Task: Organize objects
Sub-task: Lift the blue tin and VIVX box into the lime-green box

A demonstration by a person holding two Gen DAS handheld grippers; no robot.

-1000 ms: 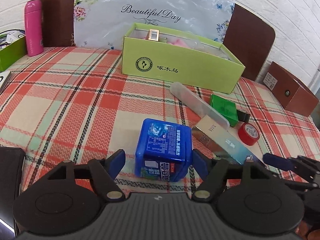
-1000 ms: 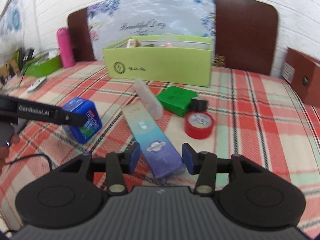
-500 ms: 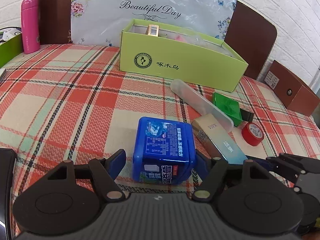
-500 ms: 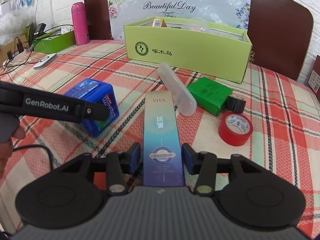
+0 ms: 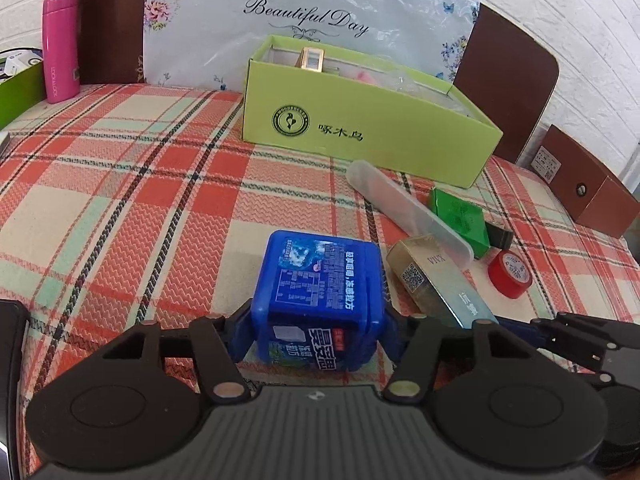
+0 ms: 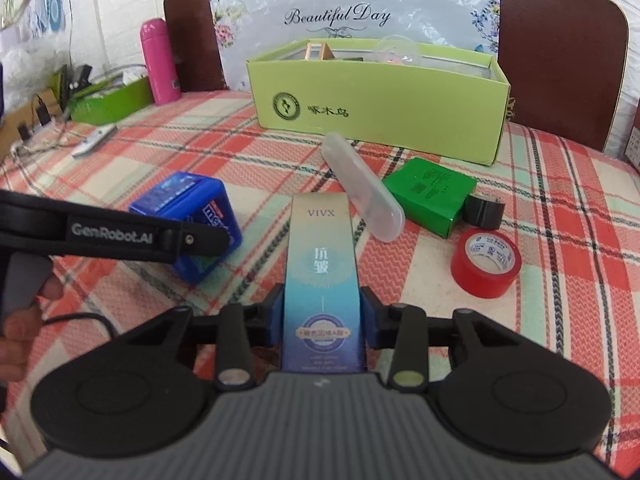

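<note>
With both sets of jaws having just been closing, each now has a thing clamped: the left gripper [image 5: 318, 330] presses its blue pads on the two sides of the blue box [image 5: 320, 296], and the right gripper [image 6: 322, 320] is clenched on the near end of the long carton [image 6: 322, 276], pads flat against its sides.

Landmark = green box [image 6: 376, 100], open-topped, at the far side of the checked cloth [image 5: 120, 208].
- blue box: in front of the green box, toward its left end, well apart from it.
- long carton: just right of the blue box, pointing toward the green box; far end touches the clear case [image 6: 362, 188].
- clear case: in front of the green box, near its front wall.
- green packet [image 6: 430, 192]: before the green box's right end, black roll [image 6: 486, 210] touching it.
- red tape [image 6: 486, 262]: nearer than the packet, right of the carton.
- pink bottle [image 6: 160, 60]: left of the green box, upright.

Count: one of each.

Versus a second ago: the left pads stood clear of the blue box, now on it. The carton lay askew between open right pads; now straight and gripped.
</note>
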